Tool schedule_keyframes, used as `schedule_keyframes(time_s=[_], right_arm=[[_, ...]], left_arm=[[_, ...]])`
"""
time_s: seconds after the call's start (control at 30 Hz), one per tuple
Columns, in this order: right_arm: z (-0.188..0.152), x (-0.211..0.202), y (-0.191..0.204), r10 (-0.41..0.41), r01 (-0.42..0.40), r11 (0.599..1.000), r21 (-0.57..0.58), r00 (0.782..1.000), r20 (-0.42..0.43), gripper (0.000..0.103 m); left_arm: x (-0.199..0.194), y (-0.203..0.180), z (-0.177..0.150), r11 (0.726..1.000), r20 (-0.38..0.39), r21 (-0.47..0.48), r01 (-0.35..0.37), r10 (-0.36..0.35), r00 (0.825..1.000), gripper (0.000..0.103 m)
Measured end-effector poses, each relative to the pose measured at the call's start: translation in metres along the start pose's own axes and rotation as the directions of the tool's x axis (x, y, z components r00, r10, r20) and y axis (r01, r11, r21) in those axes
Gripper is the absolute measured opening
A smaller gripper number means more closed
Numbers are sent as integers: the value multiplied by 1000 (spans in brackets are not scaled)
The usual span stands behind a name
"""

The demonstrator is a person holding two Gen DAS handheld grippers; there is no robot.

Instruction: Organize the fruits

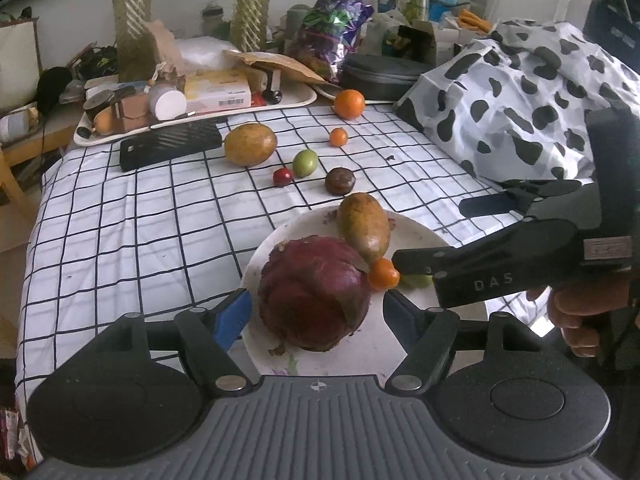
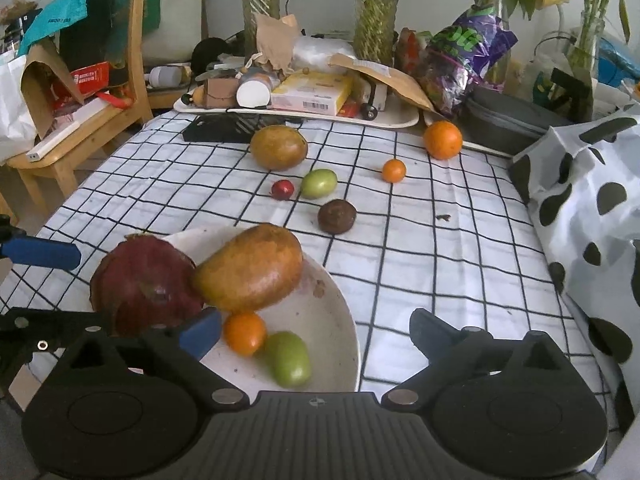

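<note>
This is a lived-in home, and a cluttered one. The desk (image 2: 440,264) wears a white cloth with a black grid, the sort spread over a dining surface. At its far edge a white tray (image 2: 400,120) is heaped with household odds and ends: a yellow carton (image 2: 312,98), a brown paper bag (image 2: 276,42), a torn mailing envelope (image 2: 384,76). Potted plants with woven trunks (image 2: 376,12) stand against the wall, and stems sit in a glass bottle (image 2: 586,40). At left a wooden chair (image 2: 132,60) is loaded with bags and boxes. At right lies a cow-print bag (image 2: 584,184), and a crinkled purple snack bag (image 2: 468,52) sits at the back.
</note>
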State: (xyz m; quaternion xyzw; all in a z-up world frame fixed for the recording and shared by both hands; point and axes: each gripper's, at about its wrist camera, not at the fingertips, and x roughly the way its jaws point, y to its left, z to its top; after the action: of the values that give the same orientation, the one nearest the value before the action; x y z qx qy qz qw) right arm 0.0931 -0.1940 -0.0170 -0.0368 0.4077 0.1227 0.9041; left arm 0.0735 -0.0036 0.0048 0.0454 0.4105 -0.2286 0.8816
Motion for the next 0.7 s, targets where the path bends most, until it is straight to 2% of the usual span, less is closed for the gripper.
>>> schedule_keyframes(time_s=[0.27, 0.7], right_arm=[[8, 18, 7, -14, 13, 999, -48, 1000, -12, 103], [18, 34, 15, 33, -33, 997, -72, 999, -3, 103]], left_arm=[[2, 10, 1, 999, -14, -53, -8, 7, 1000, 71], [7, 8, 1, 999, -35, -44, -18, 16, 999, 71]])
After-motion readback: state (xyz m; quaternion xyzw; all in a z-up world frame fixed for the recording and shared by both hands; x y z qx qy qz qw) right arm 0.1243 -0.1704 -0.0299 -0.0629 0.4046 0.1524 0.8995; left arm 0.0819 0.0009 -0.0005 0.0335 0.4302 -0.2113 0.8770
